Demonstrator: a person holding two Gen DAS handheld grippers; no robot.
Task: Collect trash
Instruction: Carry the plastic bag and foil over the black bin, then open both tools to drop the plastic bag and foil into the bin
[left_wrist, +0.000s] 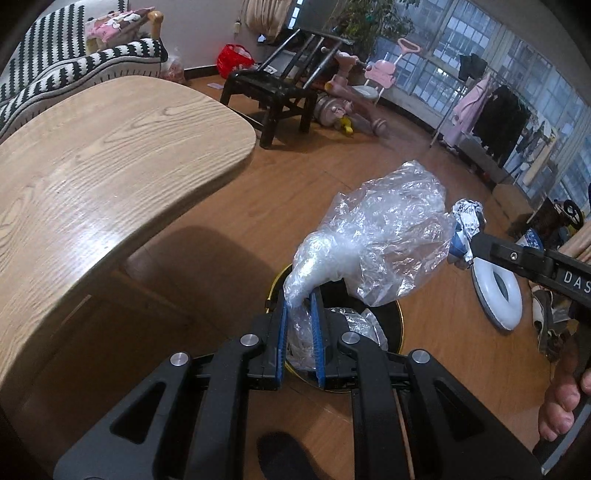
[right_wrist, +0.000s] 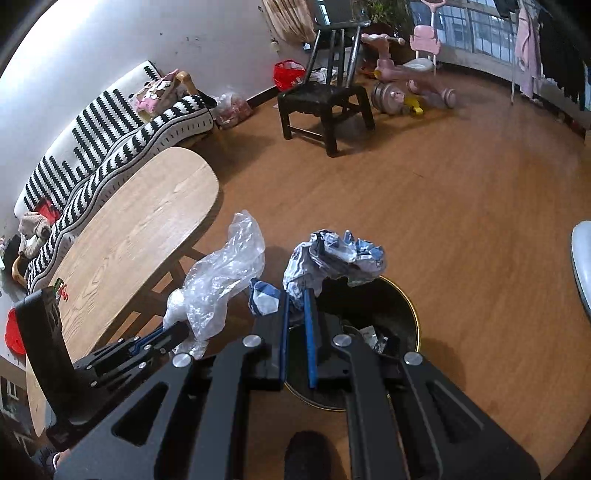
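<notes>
Your left gripper (left_wrist: 301, 301) fingers pinch a clear plastic bag (left_wrist: 380, 236) and your right gripper (right_wrist: 295, 295) fingers clamp a crumpled wrapper (right_wrist: 332, 258), both above the black bin (right_wrist: 388, 306) beside the table (left_wrist: 92, 166).

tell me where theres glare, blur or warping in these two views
Left wrist view: window glare streaks the table, the plastic bag sparkles, the far toys are slightly blurred, edges bend and darken. Right wrist view: the wall is washed out at top left, the floor curves strongly, and the corners vignette.
</notes>
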